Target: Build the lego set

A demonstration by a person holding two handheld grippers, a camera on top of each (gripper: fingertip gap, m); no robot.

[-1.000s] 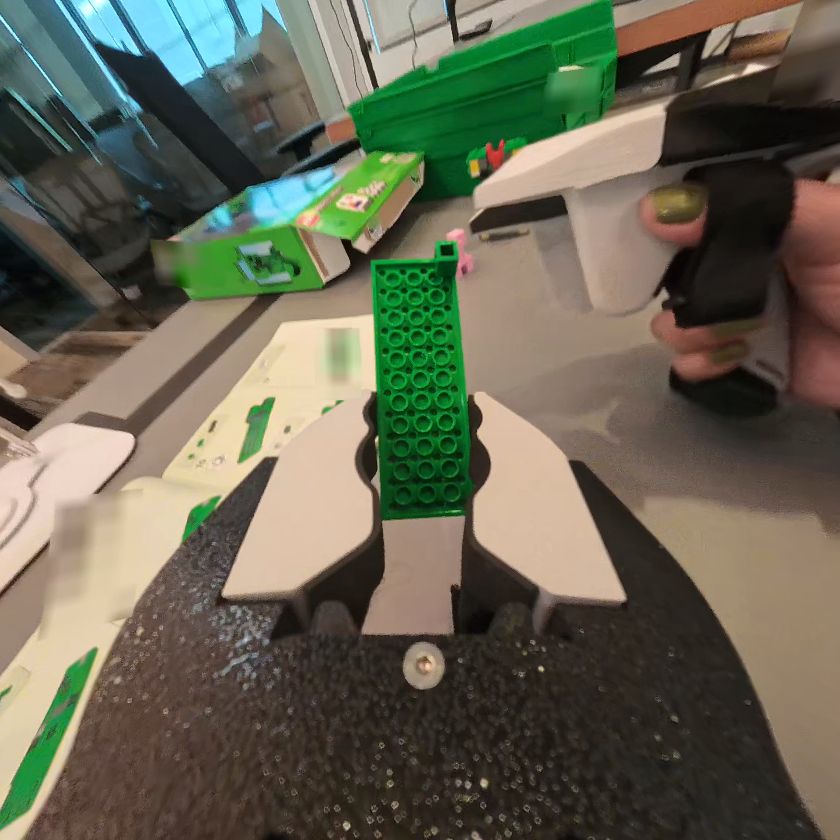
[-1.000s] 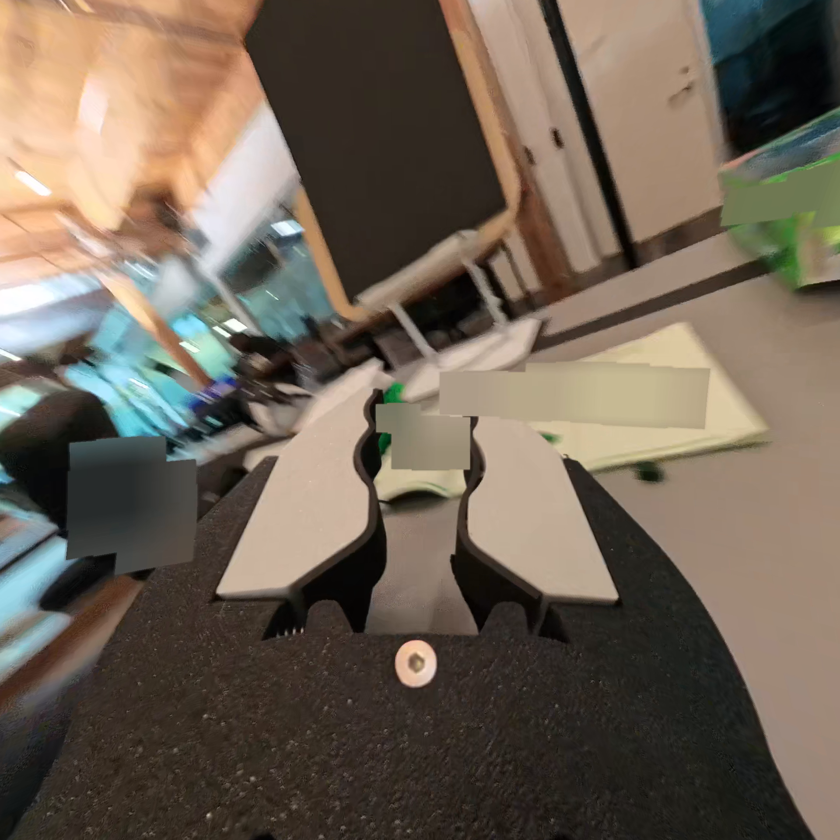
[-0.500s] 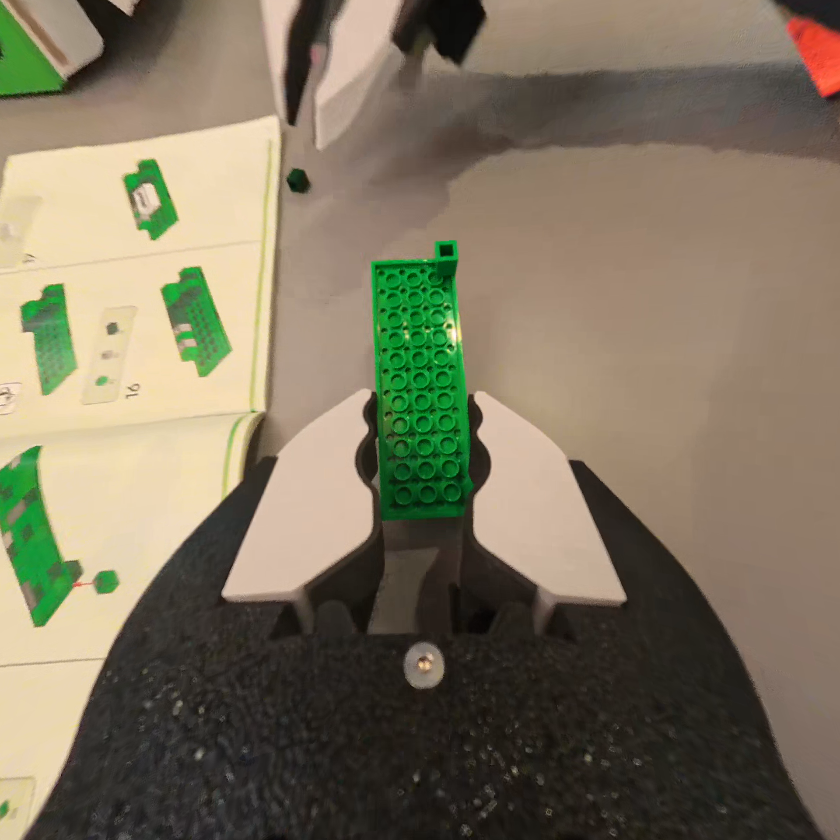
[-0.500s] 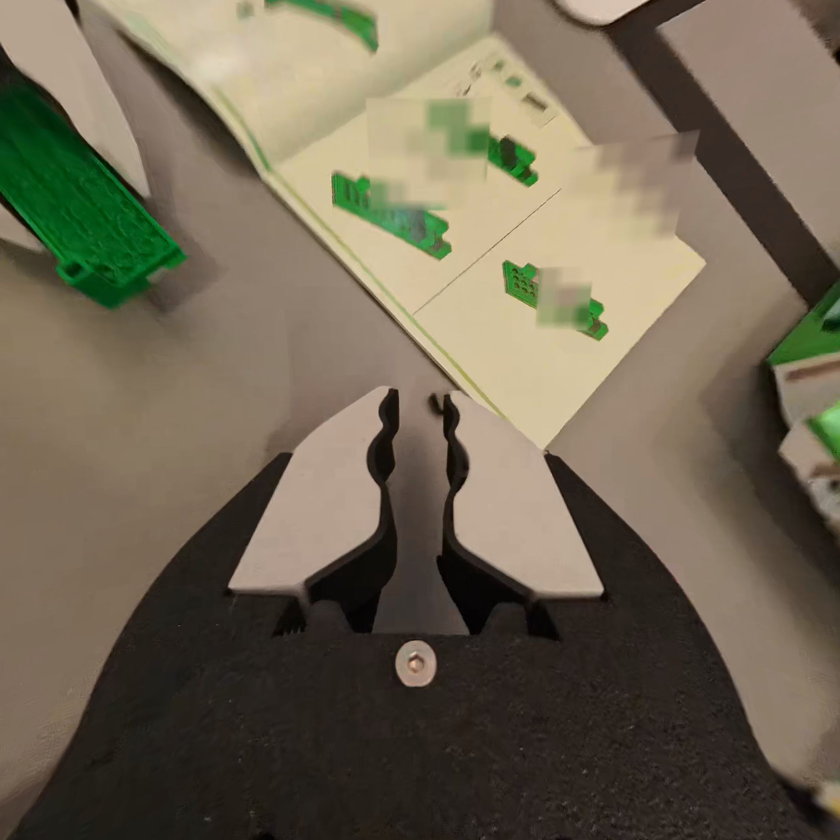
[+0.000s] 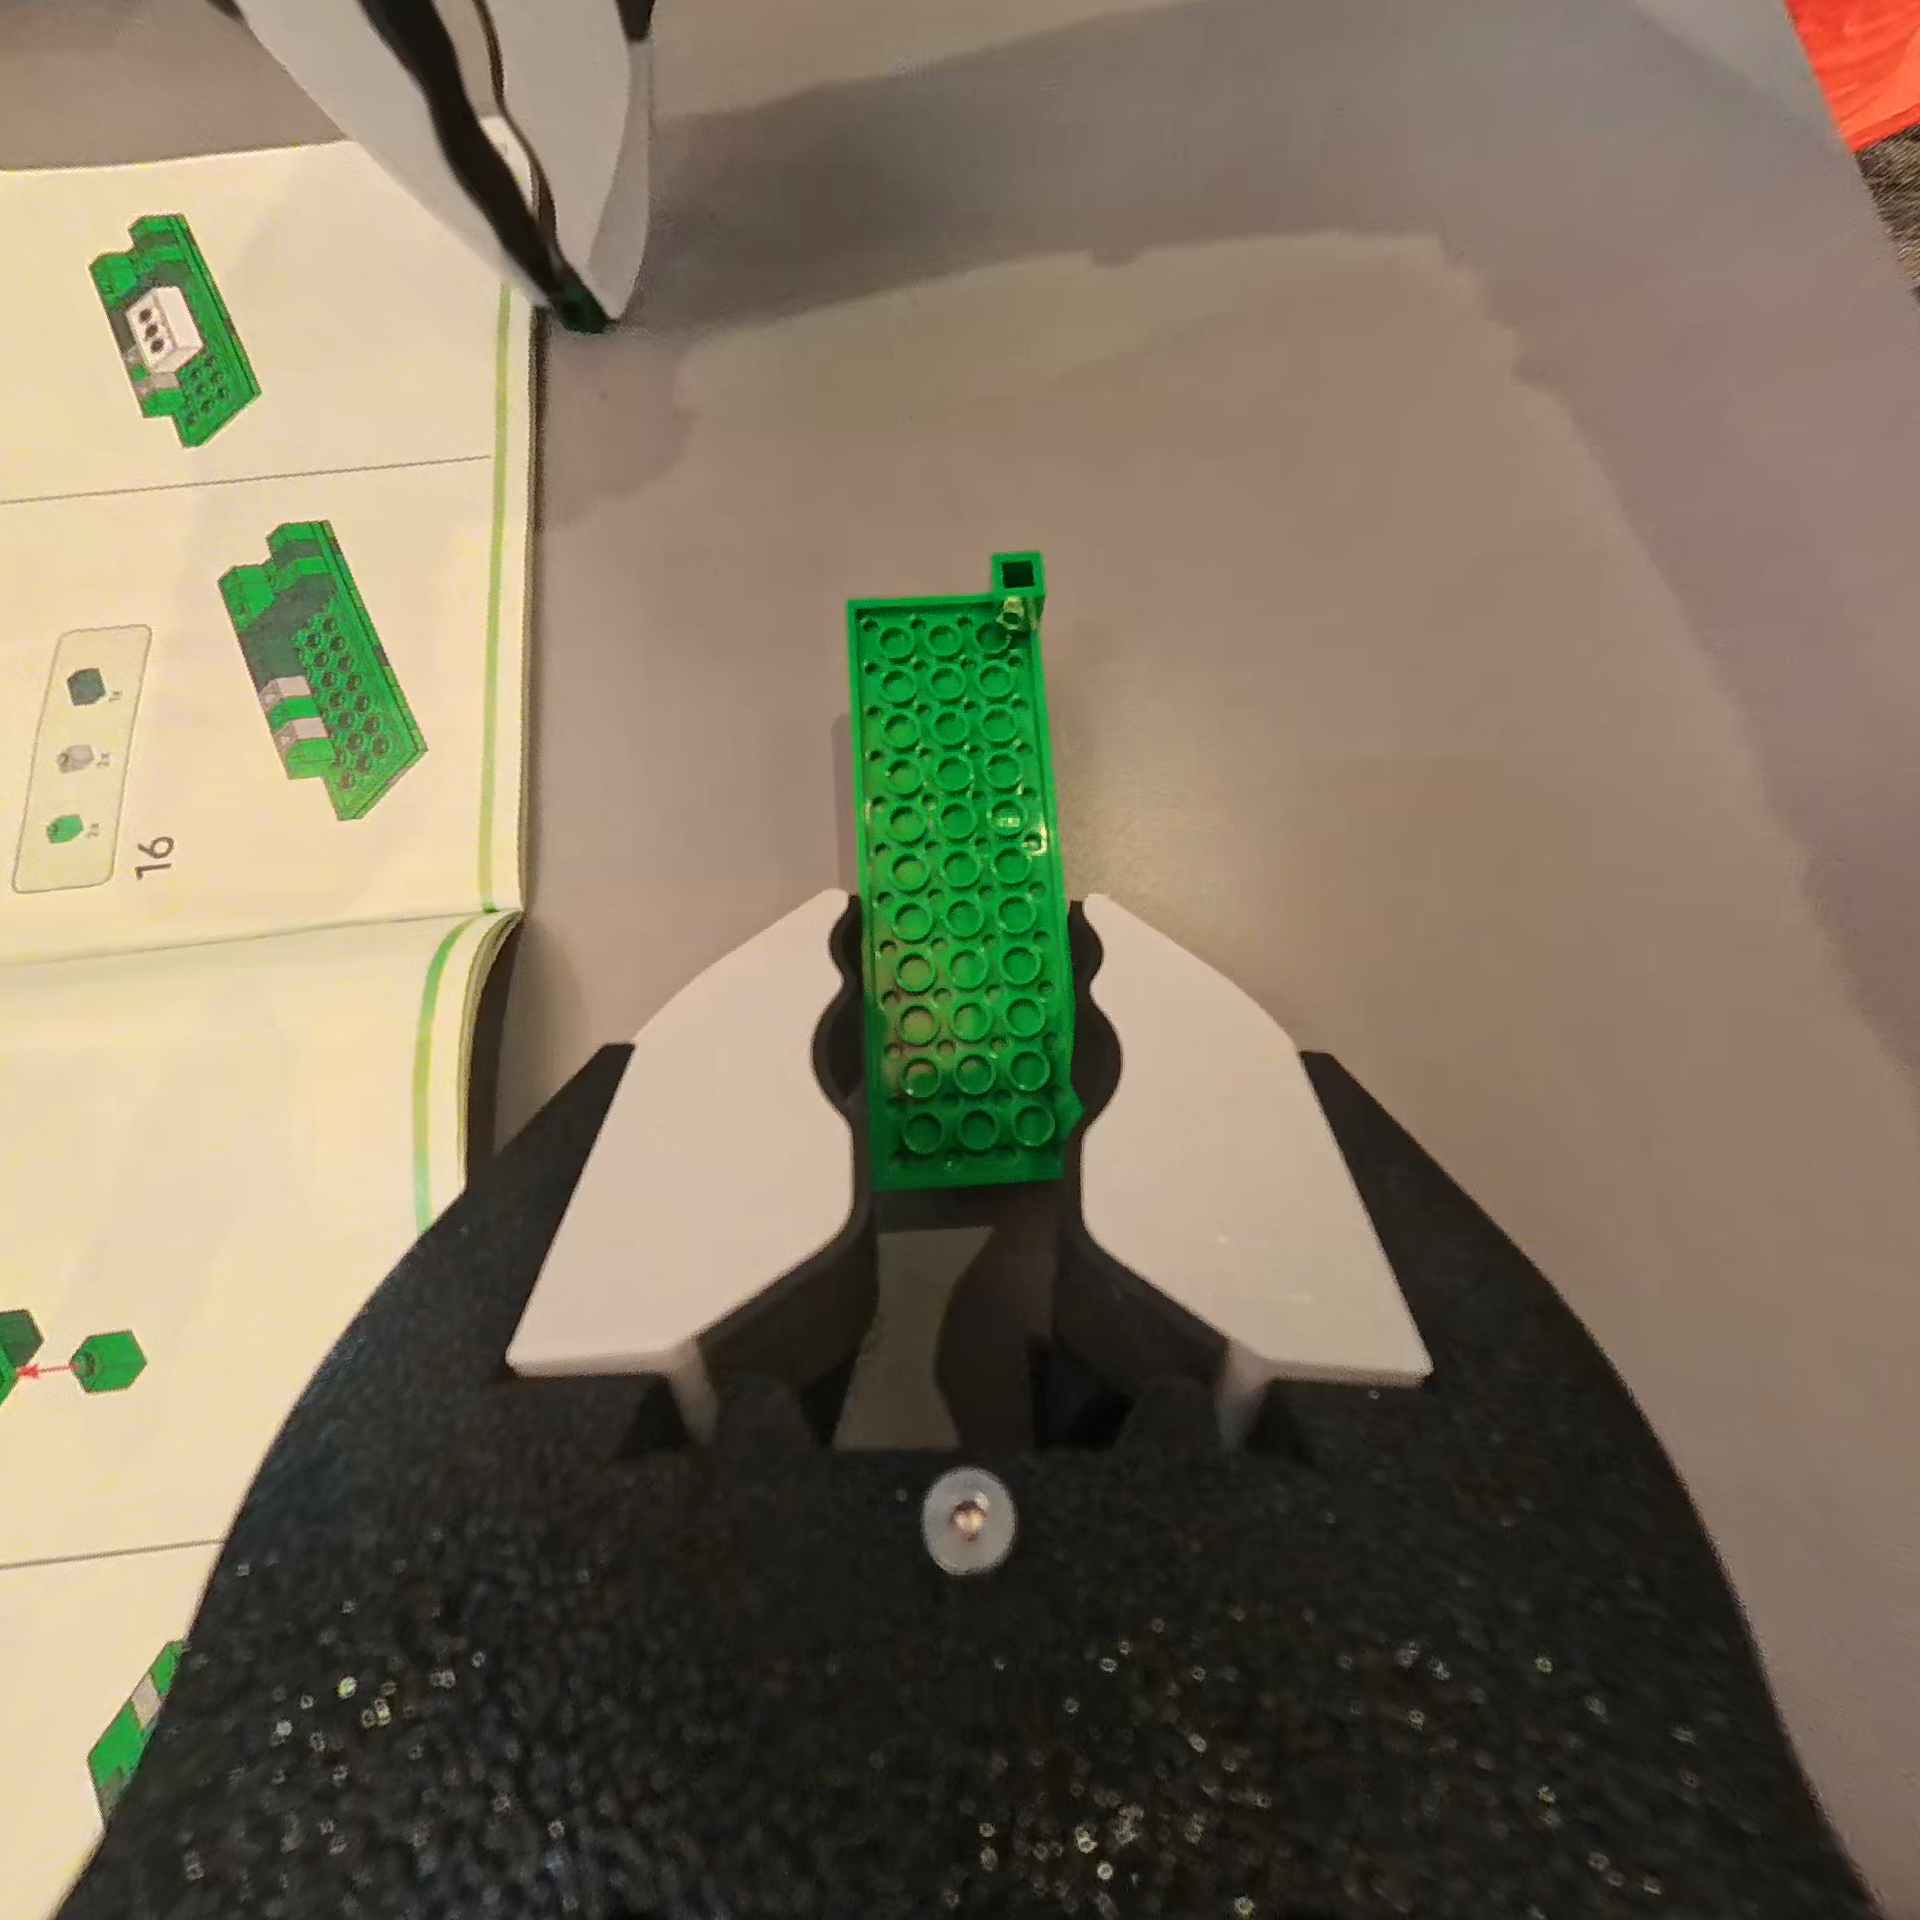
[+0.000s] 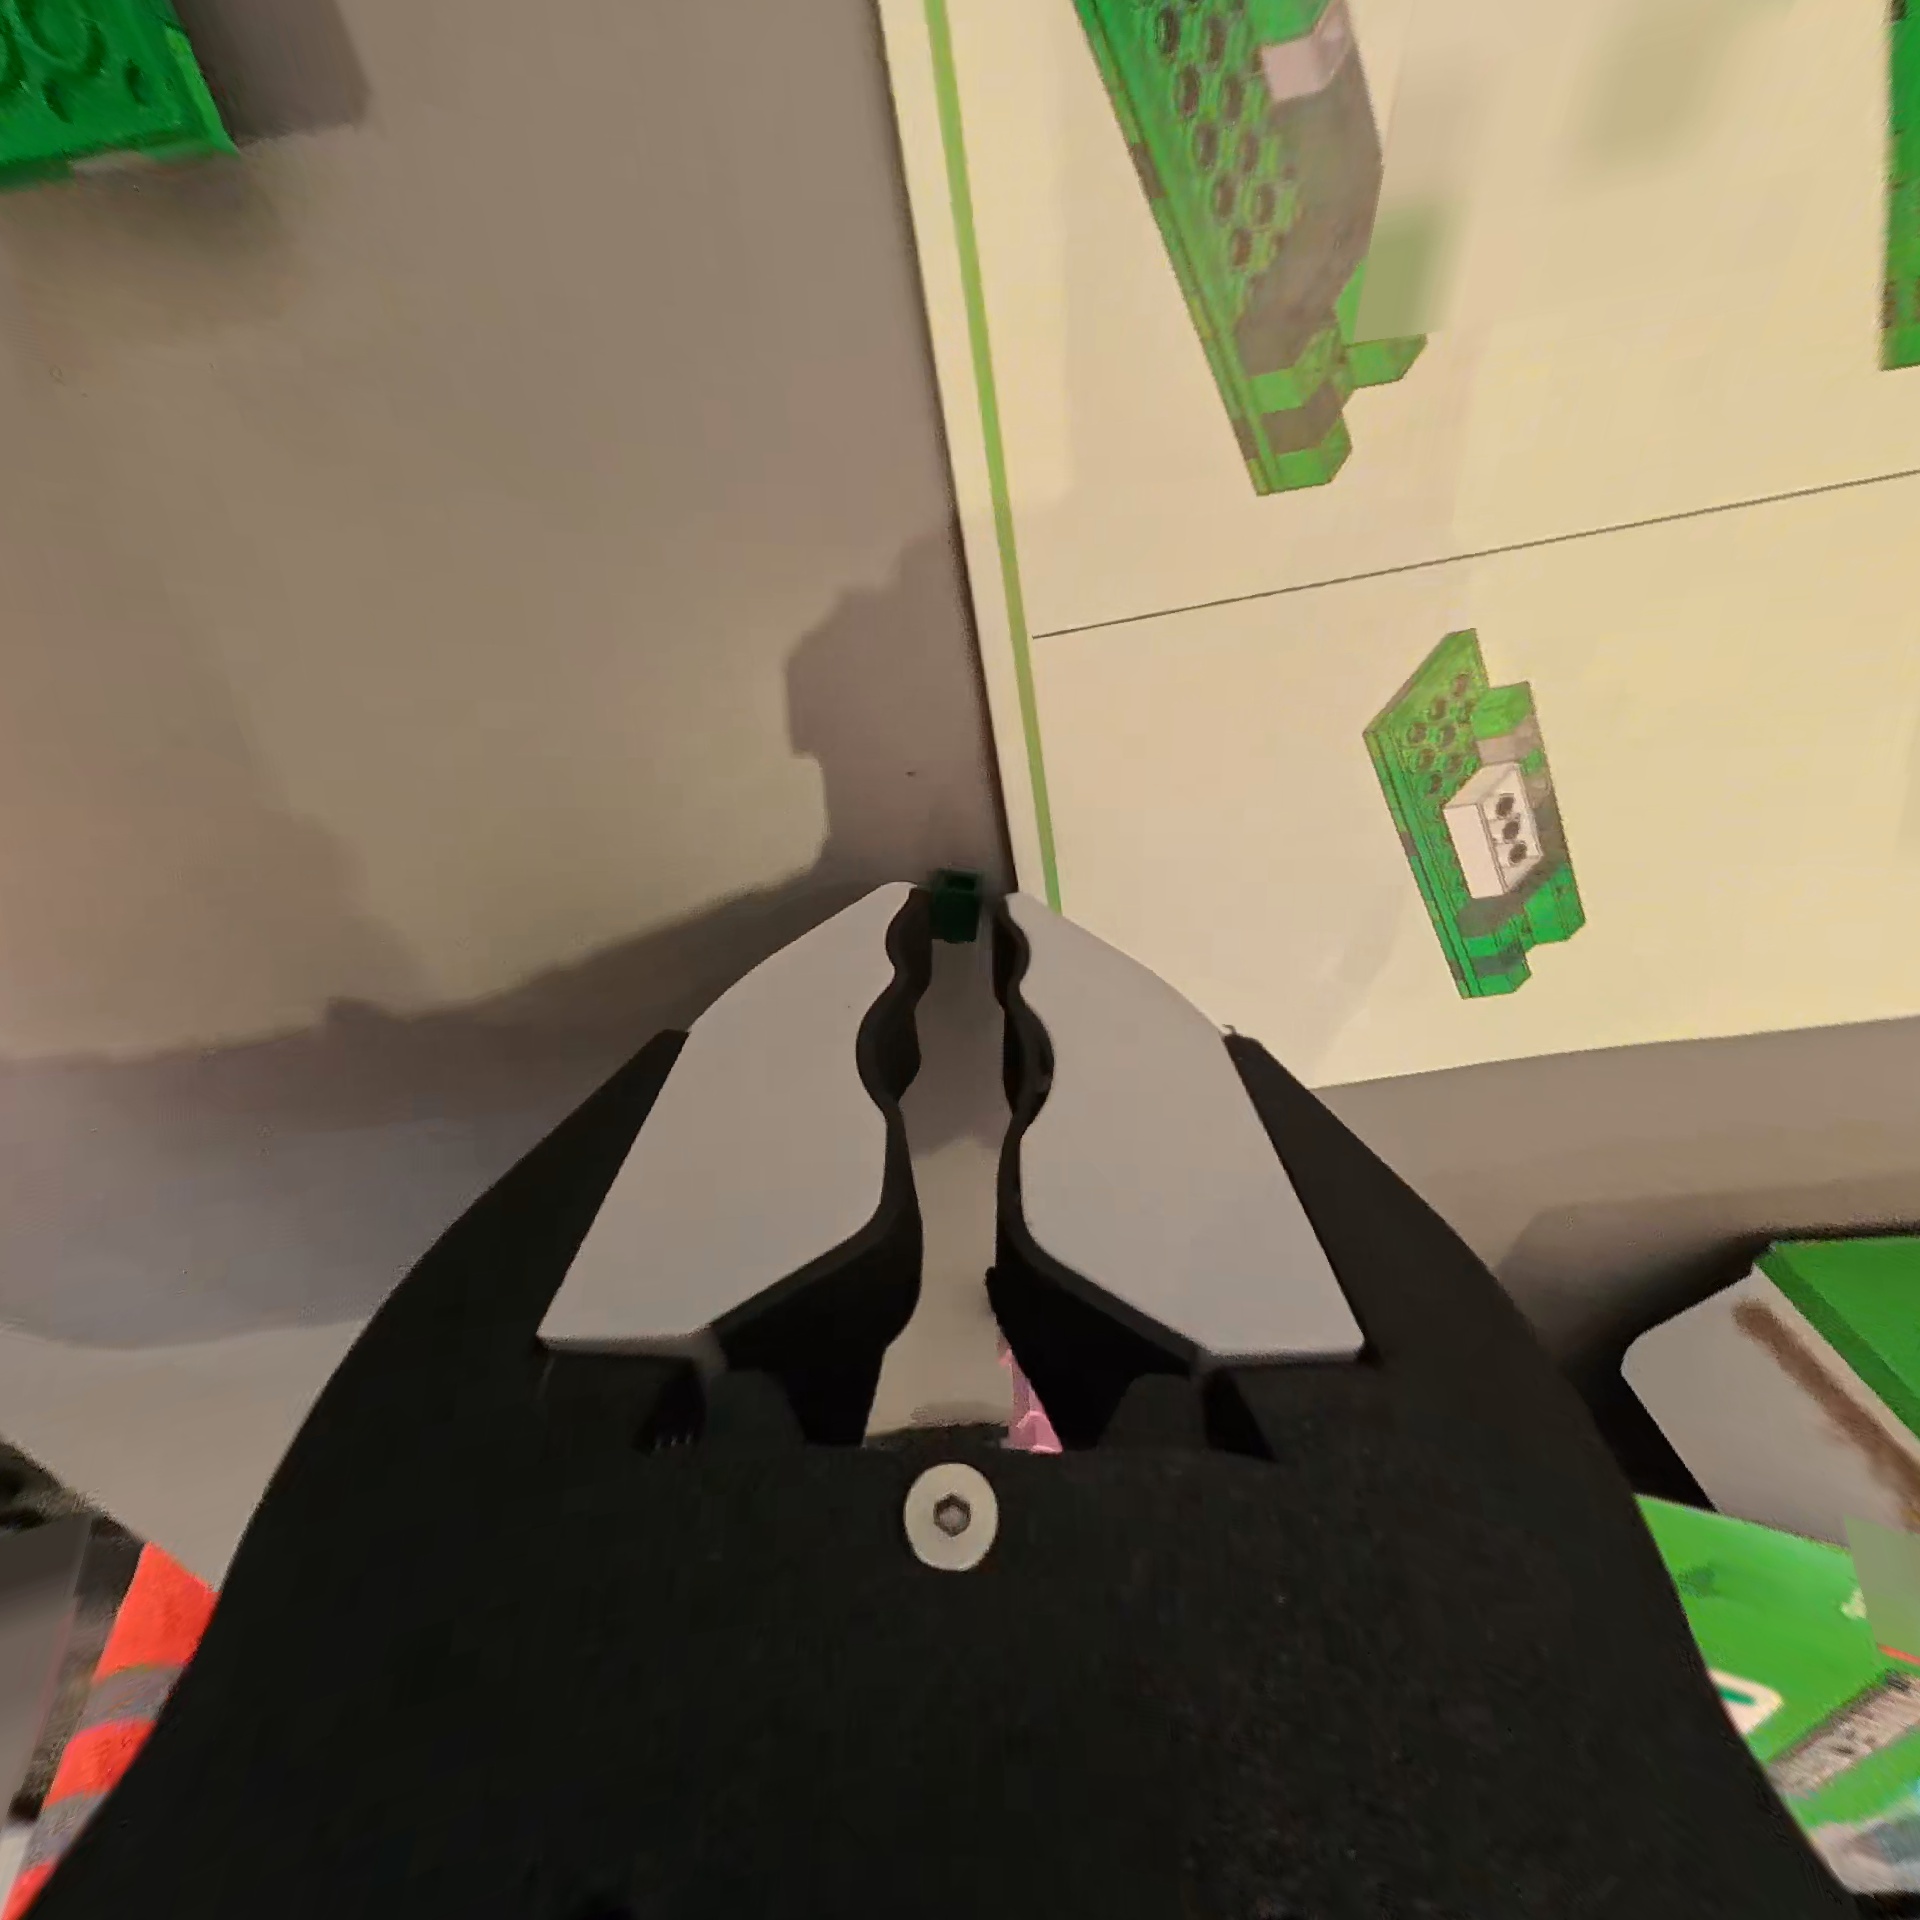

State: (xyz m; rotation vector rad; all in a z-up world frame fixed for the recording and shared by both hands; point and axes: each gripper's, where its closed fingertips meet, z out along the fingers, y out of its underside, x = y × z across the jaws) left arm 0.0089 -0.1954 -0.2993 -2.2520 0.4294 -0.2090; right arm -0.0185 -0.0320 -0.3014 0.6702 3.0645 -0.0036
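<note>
the left gripper (image 5: 961, 914) clamps a long green studded plastic plate (image 5: 956, 831), while the right gripper (image 6: 951, 909), narrowly parted, brackets a small dark-green cube brick (image 6: 954, 904) beside the open instruction booklet (image 6: 1455, 520), grip unclear.

The open instruction booklet (image 5: 343, 540) bears small printed numerals beside its diagrams.

A smooth grey tabletop (image 5: 1455, 727) fills both views, crossed by soft-edged shadows under even indoor light. An orange-red patch (image 5: 1881, 94) shows at its far corner.
</note>
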